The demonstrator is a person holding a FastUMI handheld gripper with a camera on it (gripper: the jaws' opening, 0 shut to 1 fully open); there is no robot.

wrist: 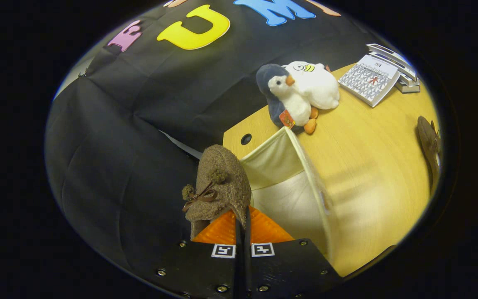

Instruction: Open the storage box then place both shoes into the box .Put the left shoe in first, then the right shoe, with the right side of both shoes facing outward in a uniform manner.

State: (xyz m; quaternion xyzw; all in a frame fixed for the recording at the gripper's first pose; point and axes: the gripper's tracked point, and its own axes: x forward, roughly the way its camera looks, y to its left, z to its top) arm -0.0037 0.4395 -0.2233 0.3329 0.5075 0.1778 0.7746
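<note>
Tongs (243, 218) pressed nearly together, pinching the brown fuzzy shoe (218, 187) by its rim, toe end up, bow and pompoms on the side facing the black cloth wall. Held just over the near-left rim of the fabric storage box (288, 182), not yet down inside. Box already open: cream lining visible, its far corner standing up by the penguin. Cannot tell from here whether this is the left or the right shoe, nor which flank will face outward once lowered.

Second brown shoe (429, 145) lying well apart at the worktop's right edge, untouched by anything. Judged progress: opening done, first shoe lifted and brought to the box, roughly a third through. Left to do: lower and release this shoe, fetch the other from the right edge, set it alongside with matching orientation. Box interior, as far as visible, bare of any shoe, though its floor partly hidden behind the held shoe and the tongs.

Worktop (367, 158) of pale yellow wood grain, smooth, with a round cable hole (246, 138) near its far-left corner. Plush penguin (286, 97) and white plush toy (315, 83) touching each other just beyond the box. Patterned booklet (369, 79) leaning against a stack of books (401, 70) toward the far-right corner. Black cloth draped behind and to the left of the worktop.
</note>
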